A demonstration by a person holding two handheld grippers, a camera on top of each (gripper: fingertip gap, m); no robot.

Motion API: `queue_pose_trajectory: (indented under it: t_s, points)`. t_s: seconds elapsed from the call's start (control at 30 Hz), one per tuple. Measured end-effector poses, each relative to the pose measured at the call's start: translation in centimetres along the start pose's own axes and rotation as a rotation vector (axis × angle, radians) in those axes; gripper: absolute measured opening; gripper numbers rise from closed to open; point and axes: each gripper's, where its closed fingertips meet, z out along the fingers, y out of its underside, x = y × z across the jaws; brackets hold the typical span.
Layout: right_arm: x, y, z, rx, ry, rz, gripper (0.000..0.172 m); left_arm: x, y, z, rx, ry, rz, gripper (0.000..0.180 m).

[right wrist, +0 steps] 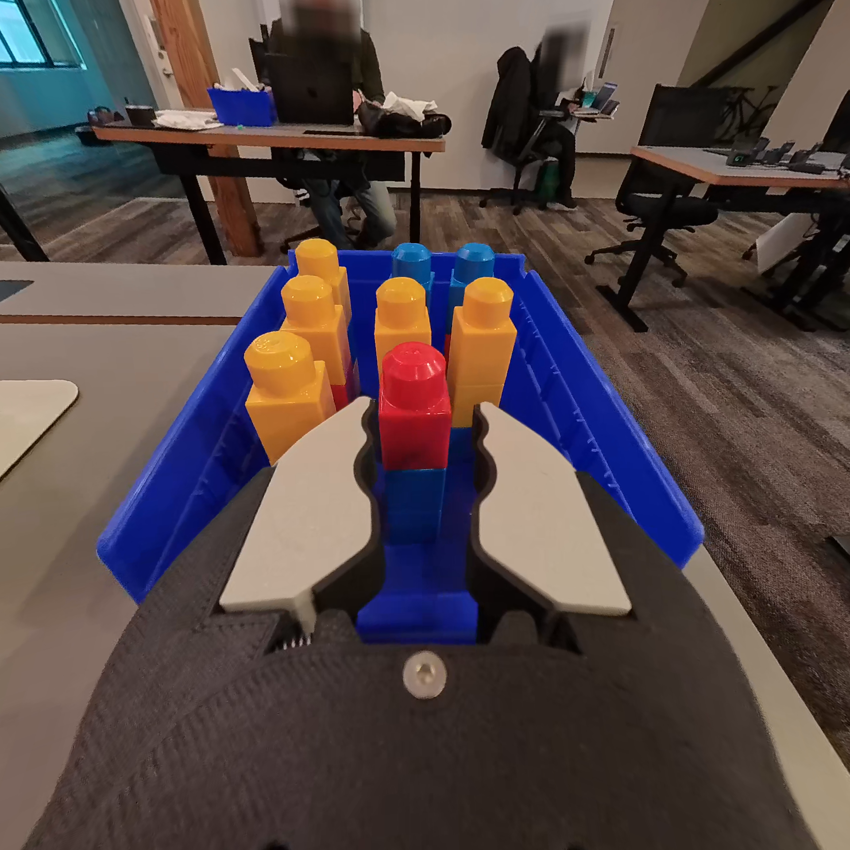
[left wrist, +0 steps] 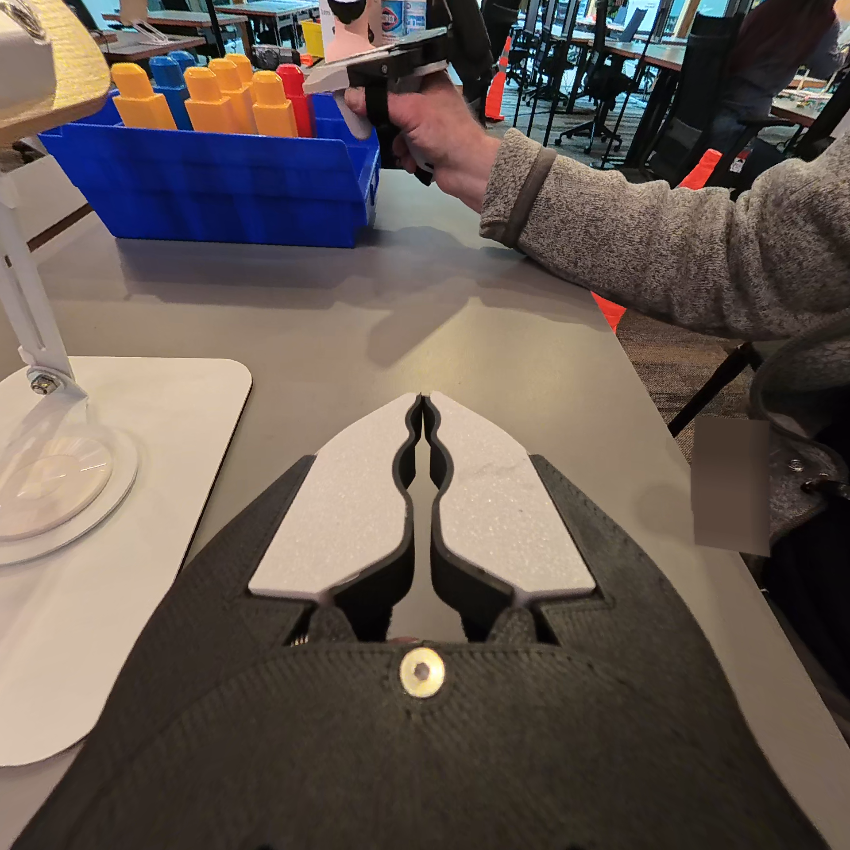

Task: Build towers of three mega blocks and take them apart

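Observation:
A blue bin (right wrist: 598,414) on the grey table holds several upright three-block towers, most topped yellow (right wrist: 290,395), two topped blue (right wrist: 411,262). The nearest tower has a red block (right wrist: 414,414) on two blue blocks (right wrist: 414,501). My right gripper (right wrist: 423,407) is open, its fingers on either side of the red block. There is a visible gap at the right pad. In the left wrist view the right gripper (left wrist: 331,87) is at the bin's (left wrist: 221,184) right end, beside the red block (left wrist: 294,92). My left gripper (left wrist: 423,396) is shut and empty, low over the table (left wrist: 460,331).
A white stand (left wrist: 27,294) on a white board (left wrist: 138,460) sits at the table's left. A person's grey sleeve (left wrist: 644,257) reaches across from the right. The table edge (left wrist: 644,391) runs close on the right. Desks, chairs and orange cones (left wrist: 496,87) stand behind. One gripper's finger ends stand about 45 centimetres off the other's.

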Motion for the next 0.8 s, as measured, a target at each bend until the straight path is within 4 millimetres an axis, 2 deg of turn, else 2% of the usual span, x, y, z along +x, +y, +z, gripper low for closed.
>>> queue_pose_trajectory:
  t_s: [0.33,0.8]
  points:
    - [0.8,-0.2,-0.4,0.048,0.020,0.011,0.039,0.2,0.1,0.9,-0.007,0.011,-0.007,0.000]
    - [1.0,-1.1,-1.2,0.109,0.042,-0.014,0.038,-0.4,0.1,0.8,-0.002,-0.016,-0.016,0.000]
